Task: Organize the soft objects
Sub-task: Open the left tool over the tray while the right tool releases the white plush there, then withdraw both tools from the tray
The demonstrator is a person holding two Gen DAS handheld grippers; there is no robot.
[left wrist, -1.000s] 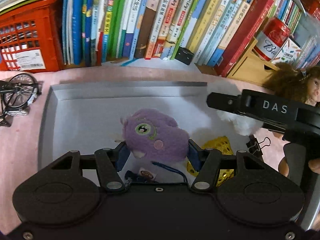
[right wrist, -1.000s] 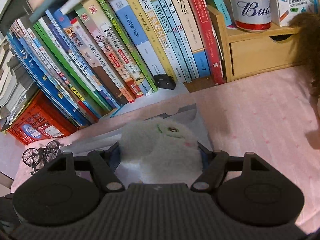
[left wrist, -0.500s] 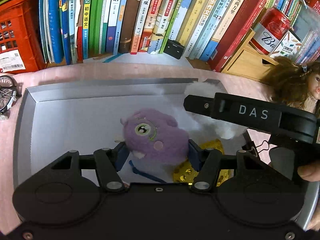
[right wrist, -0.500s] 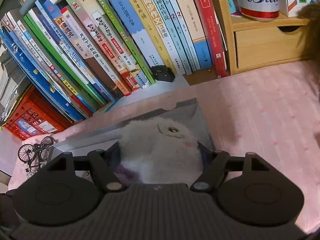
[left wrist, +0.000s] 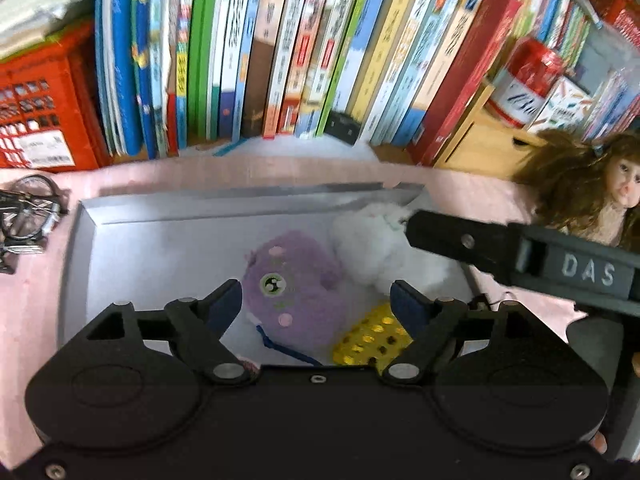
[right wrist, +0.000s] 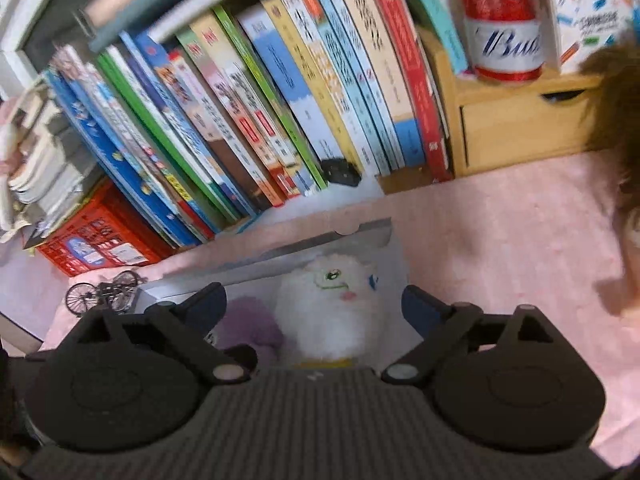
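A purple plush toy (left wrist: pixel 292 284) lies in the grey tray (left wrist: pixel 160 236), with a white plush toy (left wrist: pixel 372 244) beside it at the tray's right end and a yellow perforated item (left wrist: pixel 370 338) in front. My left gripper (left wrist: pixel 316 304) is open, its fingers standing apart from the purple plush on both sides. My right gripper (right wrist: pixel 314 306) is open above the white plush (right wrist: pixel 332 308), which sits between its spread fingers without being squeezed. The purple plush (right wrist: pixel 250 326) shows to its left.
A row of upright books (left wrist: pixel 304 64) lines the back. A red crate (left wrist: pixel 36 112) and a small model bicycle (left wrist: pixel 24 216) stand left. A wooden drawer box (right wrist: pixel 520 124) with a red can (right wrist: pixel 502 20) and a doll (left wrist: pixel 592 196) are on the right, on pink cloth (right wrist: pixel 500 248).
Both grippers have opened: the left let go of the purple plush and the right let go of the white plush, which now rest side by side in the tray.
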